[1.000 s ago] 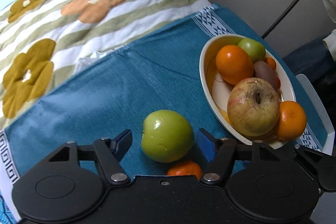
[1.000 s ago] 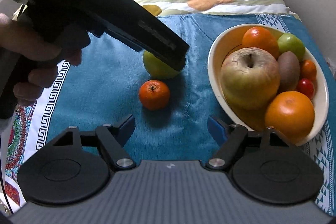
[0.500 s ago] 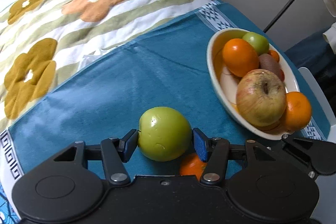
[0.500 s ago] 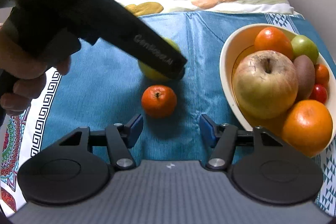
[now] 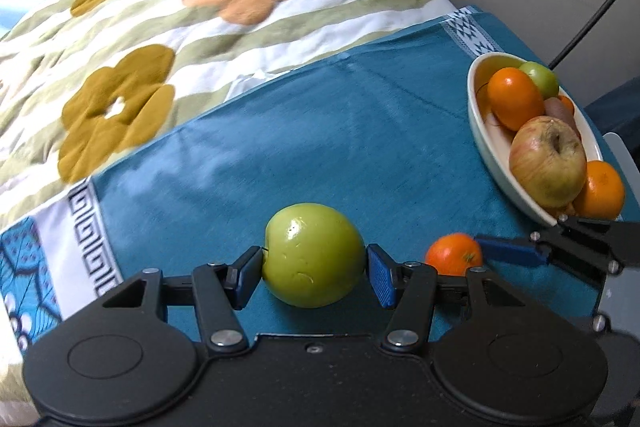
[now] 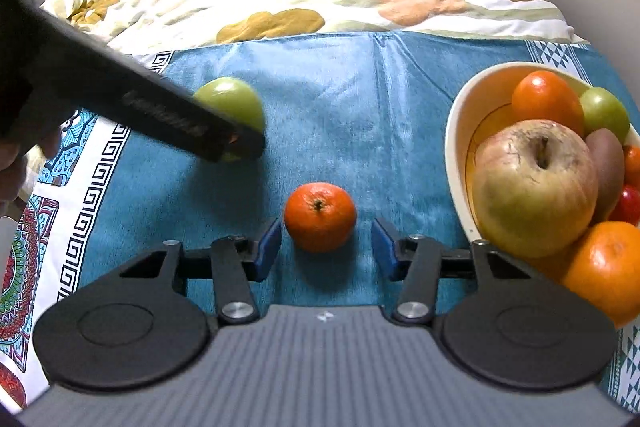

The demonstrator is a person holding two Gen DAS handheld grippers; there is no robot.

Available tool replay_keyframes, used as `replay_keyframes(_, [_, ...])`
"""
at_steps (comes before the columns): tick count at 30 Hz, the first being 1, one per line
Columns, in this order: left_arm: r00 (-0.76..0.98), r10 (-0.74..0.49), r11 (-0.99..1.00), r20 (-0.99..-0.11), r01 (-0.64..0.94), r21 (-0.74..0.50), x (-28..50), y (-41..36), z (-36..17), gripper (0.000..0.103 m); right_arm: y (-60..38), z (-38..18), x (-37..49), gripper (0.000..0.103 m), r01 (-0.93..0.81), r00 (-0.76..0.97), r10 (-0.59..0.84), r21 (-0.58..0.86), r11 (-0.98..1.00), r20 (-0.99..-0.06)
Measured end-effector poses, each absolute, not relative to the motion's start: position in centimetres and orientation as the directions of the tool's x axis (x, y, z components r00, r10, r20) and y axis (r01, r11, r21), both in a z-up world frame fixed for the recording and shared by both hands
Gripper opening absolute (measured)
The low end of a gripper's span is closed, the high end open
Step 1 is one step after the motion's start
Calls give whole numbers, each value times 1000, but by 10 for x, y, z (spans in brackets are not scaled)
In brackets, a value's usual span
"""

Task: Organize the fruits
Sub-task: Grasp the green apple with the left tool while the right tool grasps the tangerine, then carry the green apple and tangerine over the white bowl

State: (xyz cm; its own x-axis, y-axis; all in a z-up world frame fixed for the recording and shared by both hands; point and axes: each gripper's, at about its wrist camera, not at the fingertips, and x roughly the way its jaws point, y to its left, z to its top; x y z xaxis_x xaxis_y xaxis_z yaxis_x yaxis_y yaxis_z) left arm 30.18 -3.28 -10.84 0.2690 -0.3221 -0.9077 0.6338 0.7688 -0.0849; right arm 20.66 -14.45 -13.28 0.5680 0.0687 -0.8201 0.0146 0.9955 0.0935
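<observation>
teal cloth (image 5: 340,131) — floral quilt (image 5: 168,39)

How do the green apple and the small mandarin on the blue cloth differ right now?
The green apple is bigger and smooth green; the mandarin is smaller and orange. The apple is clamped by the left gripper; the mandarin sits between the right gripper pads, which have been closing, gaps showing on both sides. Both lie outside the bowl.

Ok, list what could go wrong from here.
1. The left gripper pinches the smooth green apple only at its sides; it may slip when lifted.
2. The right gripper has been closing around the mandarin without touching it; it could roll away.
3. The bowl is already piled high.
</observation>
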Motion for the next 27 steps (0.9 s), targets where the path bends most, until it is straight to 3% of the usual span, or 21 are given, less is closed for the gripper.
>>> replay_keyframes(2, [274, -319, 777, -907, 623, -85, 298, -26, -108, 60, -143, -133, 207, 54, 5, 568, 81, 101, 995, -819])
replay_keyframes(27, [491, -290, 888, -821, 459, -38, 206, -21, -38, 60, -178, -71, 157, 53, -101, 647, 140, 98, 990, -749])
